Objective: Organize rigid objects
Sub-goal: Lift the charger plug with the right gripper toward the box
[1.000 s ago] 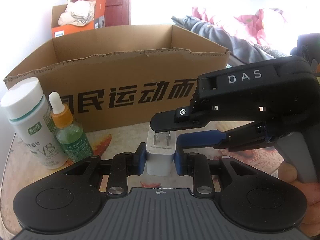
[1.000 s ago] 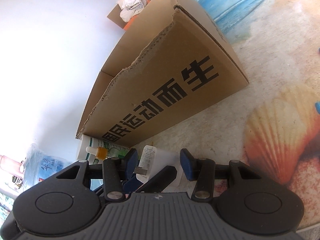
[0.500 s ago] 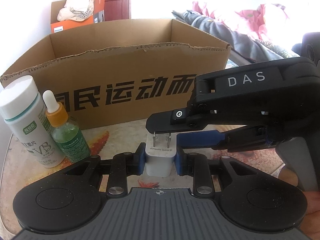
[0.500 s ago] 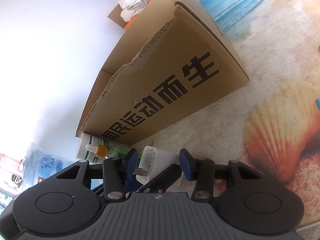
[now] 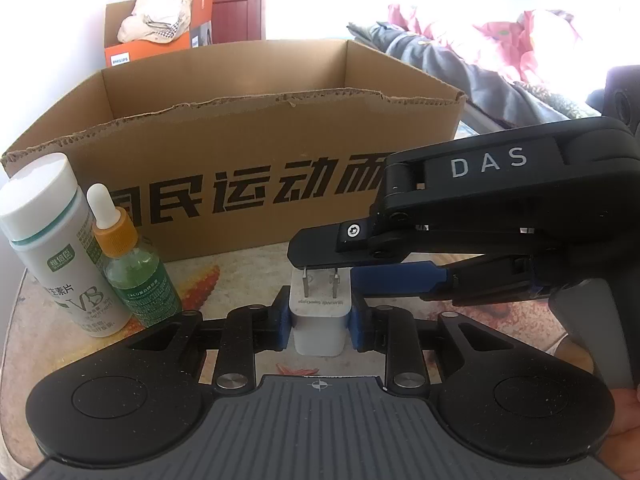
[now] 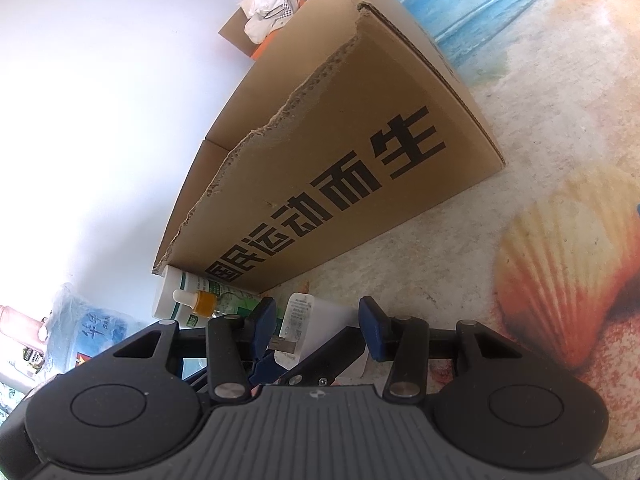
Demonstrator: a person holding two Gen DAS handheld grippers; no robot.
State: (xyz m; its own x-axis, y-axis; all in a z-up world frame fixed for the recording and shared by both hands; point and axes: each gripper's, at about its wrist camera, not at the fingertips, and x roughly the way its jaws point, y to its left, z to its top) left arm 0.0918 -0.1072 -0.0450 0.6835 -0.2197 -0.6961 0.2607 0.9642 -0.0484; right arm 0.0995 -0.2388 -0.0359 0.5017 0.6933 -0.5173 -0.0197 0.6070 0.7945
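Charger plug (image 5: 319, 322), white with two metal prongs pointing up, sits on the worktop (image 6: 560, 128) in front of the cardboard box (image 5: 256, 152), clamped by its sides in the left claw (image 5: 319, 322). Largest item: the open-topped box with a torn front rim, standing at the back of the shell-printed worktop; what shows of its inside looks empty, though its floor is hidden, so the sorting appears to be at an early stage. Next: the right claw (image 5: 340, 268), which reaches in from the side with one black finger above the prongs and one blue-padded finger level with the plug's top; its fingers stand partly apart, straddling the prong end without clearly pressing on it. Smaller items: a white vitamin bottle (image 5: 52, 248) and a green dropper bottle (image 5: 134, 276), upright, close beside each other by the box's left front corner, both not yet put away. The left wrist view shows the box interior, both bottles upright and the right claw from outside; the right wrist view shows the plug's printed label face (image 6: 300, 314) and the bare shell-printed worktop to the right.
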